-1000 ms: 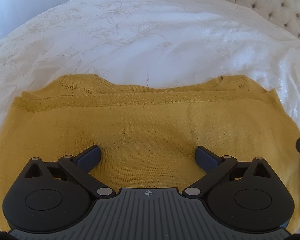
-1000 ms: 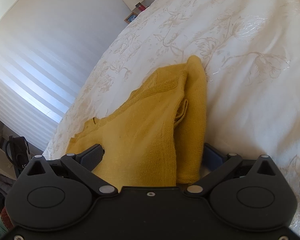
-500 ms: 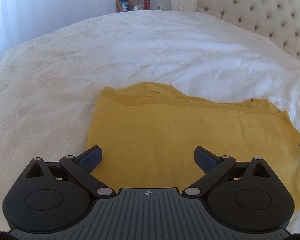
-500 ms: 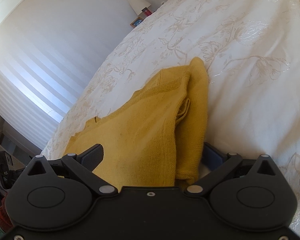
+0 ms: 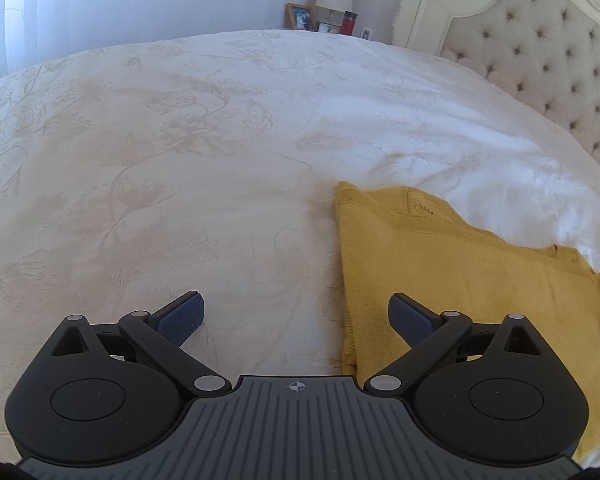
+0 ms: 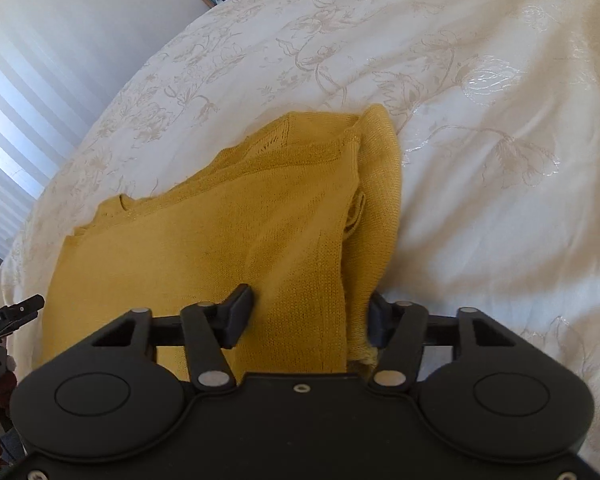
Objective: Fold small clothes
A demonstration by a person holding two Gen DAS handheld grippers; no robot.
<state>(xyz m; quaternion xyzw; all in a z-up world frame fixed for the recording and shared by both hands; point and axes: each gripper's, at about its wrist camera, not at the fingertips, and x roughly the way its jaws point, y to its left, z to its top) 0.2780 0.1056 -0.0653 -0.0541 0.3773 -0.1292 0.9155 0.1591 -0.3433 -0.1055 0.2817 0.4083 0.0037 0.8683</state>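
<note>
The right gripper (image 6: 306, 316) is closing its jaws around the near edge of the mustard-yellow knitted garment (image 6: 236, 240), which is lying partly folded across the centre of the frame on the cream floral bedspread (image 6: 480, 120); whether the pads are pressing yet is unclear. The left gripper (image 5: 296, 316) is hovering with jaws spread and empty, the garment's side edge at lower right. Next, I judge, it is needing a matching pinch there. Bare bedspread is lying open at upper left.
</note>
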